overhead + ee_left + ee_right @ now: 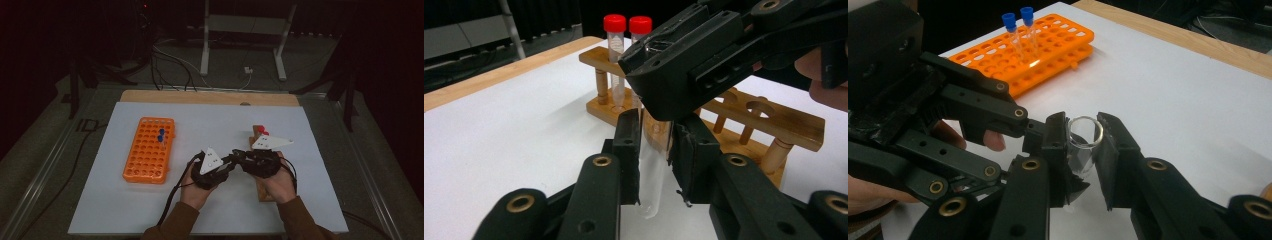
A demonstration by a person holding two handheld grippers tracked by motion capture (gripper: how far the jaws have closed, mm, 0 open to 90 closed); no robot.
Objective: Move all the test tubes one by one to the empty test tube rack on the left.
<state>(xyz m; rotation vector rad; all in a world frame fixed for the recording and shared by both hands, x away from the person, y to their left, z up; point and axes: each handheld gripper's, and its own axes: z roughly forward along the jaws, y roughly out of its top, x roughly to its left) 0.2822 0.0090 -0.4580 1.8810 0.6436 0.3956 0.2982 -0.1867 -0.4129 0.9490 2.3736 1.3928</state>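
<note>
A clear, uncapped tube (649,175) hangs between my two grippers above the white mat. In the left gripper view, my left gripper (656,124) is shut on the tube's lower body, its rounded bottom poking out below the pads. My right gripper (1083,126) is shut on the same tube near its open mouth (1083,134), seen rim-on in the right gripper view. From the high view the two grippers (234,159) meet tip to tip at mid-table. A wooden rack (774,120) stands just behind the tube, with two red-capped tubes (626,25) at its far end.
An orange tube rack (149,150) lies left of the hands, holding two blue-capped tubes (1018,20) at its far end. The white mat (220,115) covers the wooden table. Cables trail from both grippers toward the near edge.
</note>
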